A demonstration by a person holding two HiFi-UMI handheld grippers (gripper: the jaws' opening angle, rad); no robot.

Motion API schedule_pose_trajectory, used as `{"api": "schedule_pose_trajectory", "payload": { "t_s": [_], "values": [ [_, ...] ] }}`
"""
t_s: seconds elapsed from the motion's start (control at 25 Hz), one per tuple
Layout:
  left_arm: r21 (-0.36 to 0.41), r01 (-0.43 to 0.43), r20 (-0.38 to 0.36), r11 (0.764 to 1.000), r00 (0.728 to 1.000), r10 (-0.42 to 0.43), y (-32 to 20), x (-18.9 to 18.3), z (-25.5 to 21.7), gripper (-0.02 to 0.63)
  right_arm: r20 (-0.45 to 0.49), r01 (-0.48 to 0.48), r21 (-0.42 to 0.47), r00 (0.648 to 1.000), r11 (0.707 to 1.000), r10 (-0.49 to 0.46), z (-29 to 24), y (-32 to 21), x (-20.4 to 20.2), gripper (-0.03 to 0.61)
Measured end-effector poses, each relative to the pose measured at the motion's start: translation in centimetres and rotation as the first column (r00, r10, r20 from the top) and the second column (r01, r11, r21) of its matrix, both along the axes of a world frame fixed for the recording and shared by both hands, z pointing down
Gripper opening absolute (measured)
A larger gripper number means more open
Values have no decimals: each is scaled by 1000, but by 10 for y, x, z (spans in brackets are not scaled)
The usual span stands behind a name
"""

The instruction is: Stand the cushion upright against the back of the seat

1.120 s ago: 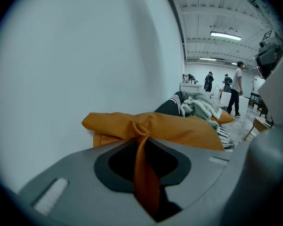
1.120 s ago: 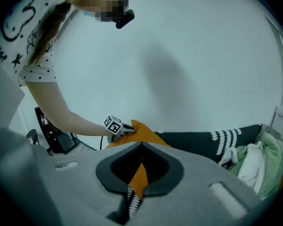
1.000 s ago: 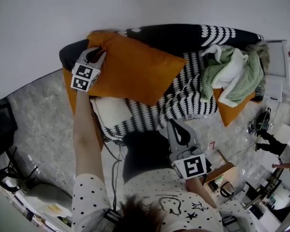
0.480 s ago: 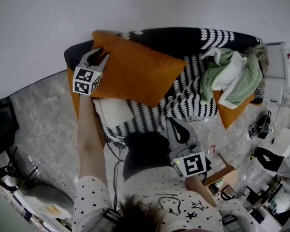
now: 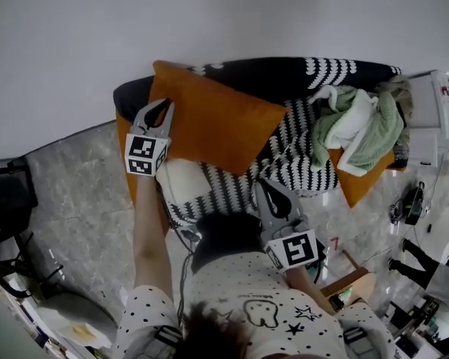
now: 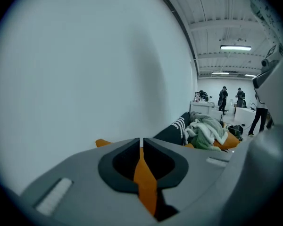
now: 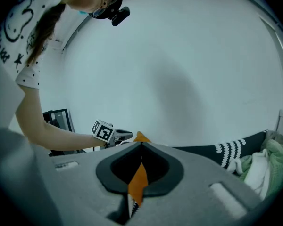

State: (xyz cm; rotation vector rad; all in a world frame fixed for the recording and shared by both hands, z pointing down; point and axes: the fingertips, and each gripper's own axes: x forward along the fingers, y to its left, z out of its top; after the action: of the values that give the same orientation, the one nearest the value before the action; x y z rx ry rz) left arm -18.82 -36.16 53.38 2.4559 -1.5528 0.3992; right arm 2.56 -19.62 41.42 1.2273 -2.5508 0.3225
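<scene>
2 grippers, both empty. Left gripper (image 5: 165, 109) sits at the left edge of the cushion (image 5: 218, 126), likely to steady it; its jaws have just been closing to a sliver, nothing between. Cushion leans tilted against the sofa (image 5: 284, 72) back. Right gripper (image 5: 267, 191), pressed together, hangs well clear of it.

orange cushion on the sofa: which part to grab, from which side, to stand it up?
Pinch the cushion at its flat left edge, coming in from the sofa's left end. Its middle is plump, likely too thick for the jaws, and the clothes pile crowds its right corner. The left gripper has just closed its jaws on that edge, orange fabric between them.
</scene>
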Motion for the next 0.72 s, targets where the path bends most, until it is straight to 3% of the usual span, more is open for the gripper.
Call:
{"api": "schedule_pose_trajectory", "payload": {
  "t_s": [0.2,0.32,0.44,0.72],
  "values": [
    [10,-10,5,1000,1000,10,19,15,-28,3,29,-2,18,1000,1000,2,-11,3,5,0],
    [9,48,37,999,998,-49,23,12,-44,3,40,4,28,999,1000,-5,-16,5,7,0],
    [27,105,12,994,994,-105,31,11,-66,2,53,9,36,999,999,-11,-21,9,8,0],
    [105,157,11,982,987,-159,57,16,-101,2,88,-8,65,996,998,2,-33,13,17,0]
  ]
}}
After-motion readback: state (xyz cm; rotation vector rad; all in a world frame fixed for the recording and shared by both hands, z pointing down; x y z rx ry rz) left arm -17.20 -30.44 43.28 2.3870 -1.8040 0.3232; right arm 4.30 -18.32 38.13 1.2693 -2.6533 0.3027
